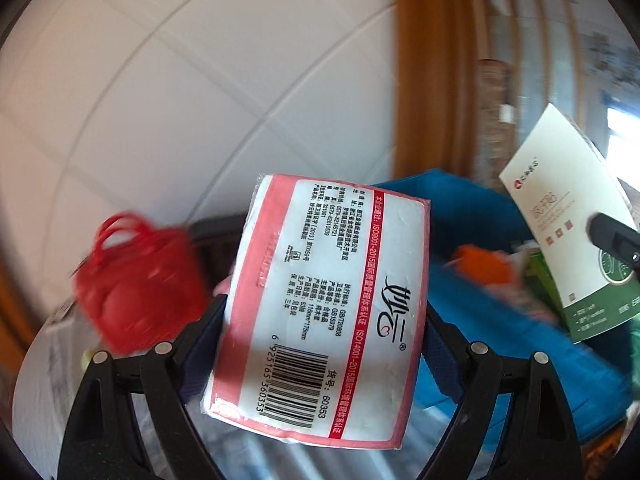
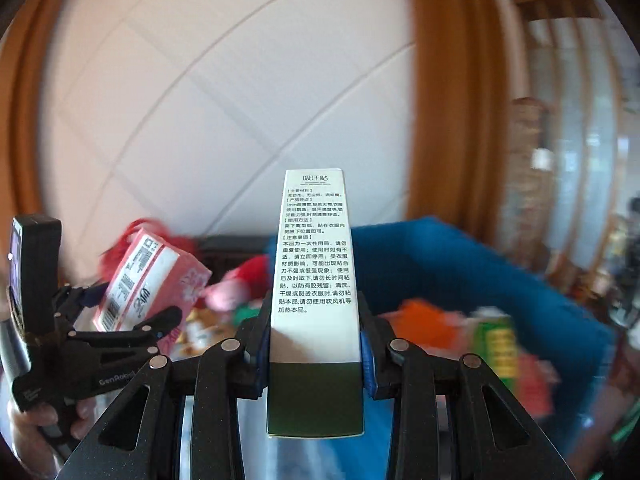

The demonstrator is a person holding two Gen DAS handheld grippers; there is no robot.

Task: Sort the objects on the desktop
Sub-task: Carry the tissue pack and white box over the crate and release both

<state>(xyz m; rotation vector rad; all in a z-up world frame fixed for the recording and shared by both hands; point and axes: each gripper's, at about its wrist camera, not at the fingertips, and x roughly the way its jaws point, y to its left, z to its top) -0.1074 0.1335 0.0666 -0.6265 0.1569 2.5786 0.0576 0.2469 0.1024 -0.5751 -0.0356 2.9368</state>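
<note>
A pink and white tissue pack [image 1: 320, 312] with a barcode is clamped in my left gripper [image 1: 324, 320], whose pads press on its two sides. In the right wrist view the same pack [image 2: 148, 280] shows at the left in the left gripper [image 2: 128, 304], held by a person's hand [image 2: 32, 428]. My right gripper [image 2: 314, 344] is shut on a tall white and dark green box [image 2: 316, 280] with printed text, standing upright between the pads. That box [image 1: 568, 232] also appears at the right edge of the left wrist view. Both loads hang in the air in front of a blue bin [image 2: 460, 264].
The blue bin [image 1: 480, 240] holds blurred items, among them an orange one [image 2: 424, 324] and a green box [image 2: 496, 344]. A small red bag [image 1: 136, 280] sits to the left beside a dark basket [image 1: 216, 228]. White tiled wall and a wooden door frame [image 1: 432, 64] lie behind.
</note>
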